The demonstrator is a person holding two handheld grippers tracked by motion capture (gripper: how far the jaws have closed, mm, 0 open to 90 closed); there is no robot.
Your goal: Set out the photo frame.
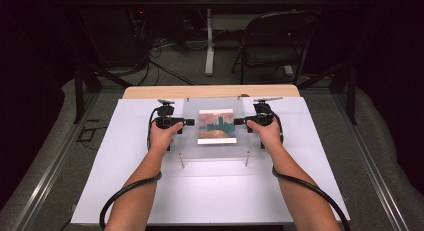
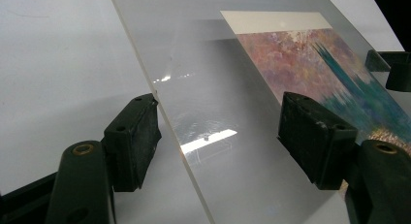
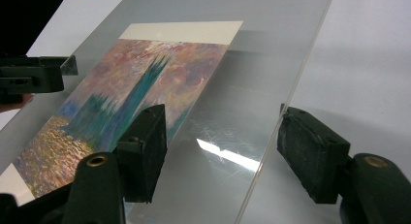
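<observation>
Each hand-held gripper, left and right, straddles an edge of the clear acrylic sheet over the painted print, mid-table; jaws open, gripping nothing. Closing comes next, likely before lifting.

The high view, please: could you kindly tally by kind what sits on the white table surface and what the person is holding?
Clear acrylic sheets: 1
Painted picture cards: 1
Metal standoff posts: 2 and
Handheld tongs: 2, the left tongs and the right tongs
Total: 6
</observation>
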